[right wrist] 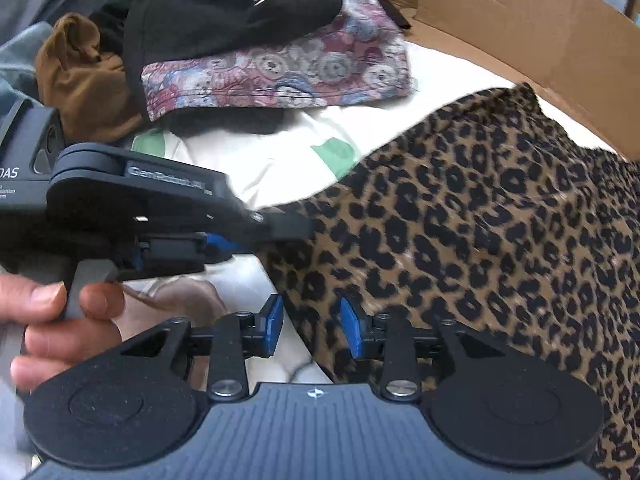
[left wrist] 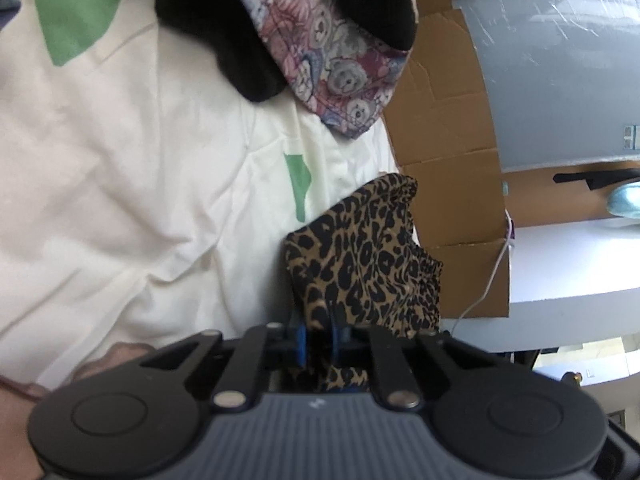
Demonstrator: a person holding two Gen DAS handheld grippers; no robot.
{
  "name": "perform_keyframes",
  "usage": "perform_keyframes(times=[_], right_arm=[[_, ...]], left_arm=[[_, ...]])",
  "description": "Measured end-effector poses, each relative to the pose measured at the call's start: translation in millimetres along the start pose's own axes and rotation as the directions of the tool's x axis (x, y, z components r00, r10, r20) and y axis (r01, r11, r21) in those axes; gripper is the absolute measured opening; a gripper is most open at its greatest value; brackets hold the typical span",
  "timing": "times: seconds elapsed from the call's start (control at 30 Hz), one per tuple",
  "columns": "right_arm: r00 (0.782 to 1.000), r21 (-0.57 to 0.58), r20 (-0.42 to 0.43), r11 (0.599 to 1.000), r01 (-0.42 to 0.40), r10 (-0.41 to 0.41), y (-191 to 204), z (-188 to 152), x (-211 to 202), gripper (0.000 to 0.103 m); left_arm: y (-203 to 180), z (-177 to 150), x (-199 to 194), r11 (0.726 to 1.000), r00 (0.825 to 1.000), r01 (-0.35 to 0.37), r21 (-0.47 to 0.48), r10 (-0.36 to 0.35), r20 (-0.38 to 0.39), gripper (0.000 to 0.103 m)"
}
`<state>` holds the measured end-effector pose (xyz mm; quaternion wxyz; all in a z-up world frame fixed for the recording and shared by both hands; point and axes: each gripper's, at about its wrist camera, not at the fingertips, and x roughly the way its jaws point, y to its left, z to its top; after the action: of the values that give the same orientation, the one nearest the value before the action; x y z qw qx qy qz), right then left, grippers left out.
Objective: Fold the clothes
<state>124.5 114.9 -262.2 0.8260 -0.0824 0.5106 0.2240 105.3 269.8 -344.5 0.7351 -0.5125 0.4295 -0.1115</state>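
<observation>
A leopard-print garment (left wrist: 360, 260) rises bunched from my left gripper (left wrist: 318, 336), whose blue pads are shut on its edge. In the right wrist view the same garment (right wrist: 480, 240) spreads wide over the right half, and the left gripper (right wrist: 288, 226) pinches its left edge, held by a hand (right wrist: 52, 320). My right gripper (right wrist: 312, 326) is open just below that. The garment's edge lies between its blue pads (right wrist: 273, 324), nearer the right one. Everything rests on a white cloth with green patches (left wrist: 120, 160).
A pile sits at the far side: a black garment (right wrist: 224, 12), a bear-print cloth (right wrist: 280, 68) and a brown garment (right wrist: 80, 76). Cardboard (right wrist: 520, 20) borders the right side. Beyond the cardboard (left wrist: 440, 160) are a grey surface (left wrist: 560, 80) and a white cable (left wrist: 492, 276).
</observation>
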Motion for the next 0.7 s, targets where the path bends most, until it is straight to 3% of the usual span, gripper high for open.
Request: perform_keyframes(times=[0.3, 0.5, 0.7], right_arm=[[1.0, 0.065, 0.023, 0.998, -0.003, 0.001, -45, -16, -46, 0.04], [0.996, 0.183, 0.07, 0.981, -0.065, 0.053, -74, -14, -73, 0.043], [0.988, 0.312, 0.049, 0.937, -0.154, 0.145, -119, 4, -79, 0.043]], left_arm=[[-45, -9, -9, 0.993, 0.999, 0.0, 0.122, -0.005, 0.038, 0.007], [-91, -19, 5, 0.962, 1.0, 0.004, 0.271, -0.009, 0.016, 0.007], [-127, -28, 23, 0.928, 1.0, -0.008, 0.373, 0.008, 0.002, 0.008]])
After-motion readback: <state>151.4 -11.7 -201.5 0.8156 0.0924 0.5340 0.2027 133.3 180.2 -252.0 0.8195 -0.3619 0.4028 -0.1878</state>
